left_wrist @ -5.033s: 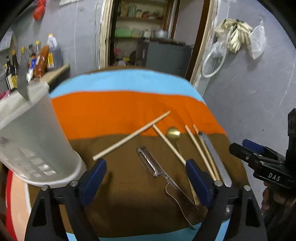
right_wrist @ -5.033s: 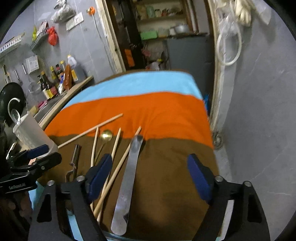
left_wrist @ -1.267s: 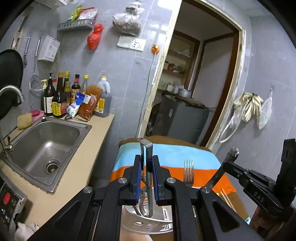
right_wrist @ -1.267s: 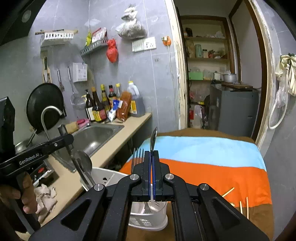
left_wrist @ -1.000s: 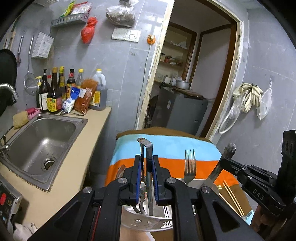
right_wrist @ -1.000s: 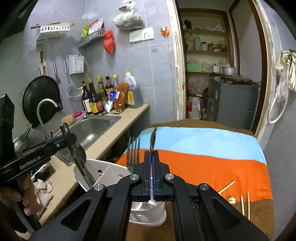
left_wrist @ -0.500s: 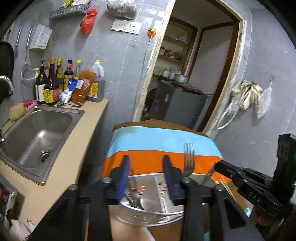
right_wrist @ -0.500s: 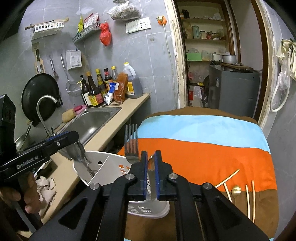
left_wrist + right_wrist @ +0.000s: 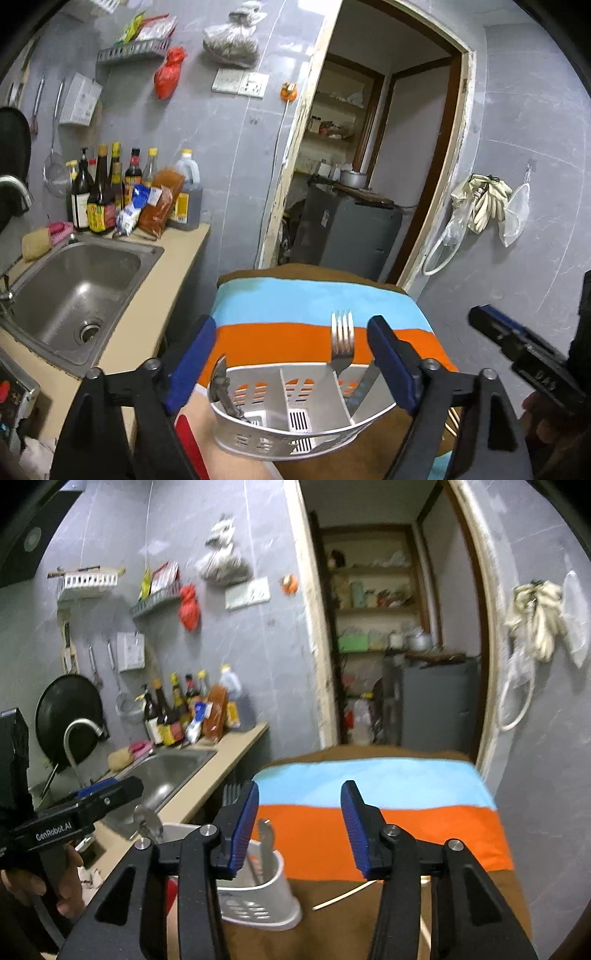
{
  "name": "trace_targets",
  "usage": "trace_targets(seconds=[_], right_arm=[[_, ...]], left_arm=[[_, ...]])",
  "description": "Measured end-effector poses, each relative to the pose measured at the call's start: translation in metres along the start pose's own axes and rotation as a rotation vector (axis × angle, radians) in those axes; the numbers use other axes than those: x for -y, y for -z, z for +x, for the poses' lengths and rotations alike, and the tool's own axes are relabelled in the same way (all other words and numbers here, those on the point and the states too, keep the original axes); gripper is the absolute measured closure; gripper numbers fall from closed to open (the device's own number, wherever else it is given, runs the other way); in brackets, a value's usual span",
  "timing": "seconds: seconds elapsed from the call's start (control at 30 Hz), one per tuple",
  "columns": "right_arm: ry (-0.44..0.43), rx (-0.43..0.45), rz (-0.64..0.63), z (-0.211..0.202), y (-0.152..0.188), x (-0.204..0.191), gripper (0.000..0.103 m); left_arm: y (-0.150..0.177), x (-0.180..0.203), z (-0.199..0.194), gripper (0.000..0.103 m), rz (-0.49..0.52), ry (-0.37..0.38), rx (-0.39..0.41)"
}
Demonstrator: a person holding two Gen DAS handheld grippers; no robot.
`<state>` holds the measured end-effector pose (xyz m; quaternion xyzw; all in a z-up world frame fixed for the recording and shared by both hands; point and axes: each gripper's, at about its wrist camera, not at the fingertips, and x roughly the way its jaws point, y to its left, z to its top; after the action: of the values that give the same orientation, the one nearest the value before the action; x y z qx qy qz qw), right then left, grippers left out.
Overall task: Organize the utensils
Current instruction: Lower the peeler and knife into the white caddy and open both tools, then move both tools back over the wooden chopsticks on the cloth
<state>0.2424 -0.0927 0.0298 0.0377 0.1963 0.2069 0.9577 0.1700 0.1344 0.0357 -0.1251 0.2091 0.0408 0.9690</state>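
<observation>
White plastic caddy (image 9: 295, 435) sits just under the wide-open, empty left gripper (image 9: 291, 365), and only this view shows its dividers, with a fork (image 9: 341, 343) upright inside. From the right, the open, empty right gripper (image 9: 299, 830) frames the cloth (image 9: 406, 834), where a chopstick (image 9: 341, 895) lies beside the caddy.

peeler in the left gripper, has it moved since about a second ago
Yes. The peeler has left the open left gripper and dropped into the left compartment of the white caddy.
</observation>
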Motion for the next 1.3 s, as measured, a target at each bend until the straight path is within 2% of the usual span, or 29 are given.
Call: trace_targets(seconds=[0.03,0.07,0.1,0.23,0.27,0.3,0.67,0.93,1.3], right_arm=[[0.007,0.015,0.003,-0.005,-0.002,0.003,0.039],[0.022,0.040,0.006,-0.013,-0.004,0.007,0.025],[0.038,0.065,0.009,-0.020,-0.006,0.010,0.017],[0.077,0.118,0.003,-0.041,-0.015,0.021,0.009],[0.090,0.127,-0.001,-0.046,-0.017,0.023,0.003],[0.107,0.140,-0.005,-0.051,-0.018,0.027,0.001],[0.225,0.174,0.001,-0.089,-0.020,0.071,0.001],[0.270,0.172,-0.002,-0.101,-0.021,0.108,0.001],[0.275,0.080,0.033,-0.092,-0.002,0.175,0.001]], left_arm=[[0.000,0.004,-0.002,0.013,0.008,-0.003,0.009],[-0.001,0.011,-0.005,0.008,0.023,-0.014,0.026],[-0.001,0.015,-0.008,0.004,0.033,-0.022,0.044],[0.000,0.036,-0.019,0.001,0.066,-0.030,0.117],[0.000,0.041,-0.021,0.001,0.076,-0.030,0.126],[0.000,0.047,-0.021,0.001,0.085,-0.029,0.131],[0.007,0.101,-0.020,0.001,0.129,0.001,0.170],[0.019,0.143,-0.012,0.001,0.145,0.014,0.187],[0.049,0.190,0.016,0.001,0.154,0.017,0.089]])
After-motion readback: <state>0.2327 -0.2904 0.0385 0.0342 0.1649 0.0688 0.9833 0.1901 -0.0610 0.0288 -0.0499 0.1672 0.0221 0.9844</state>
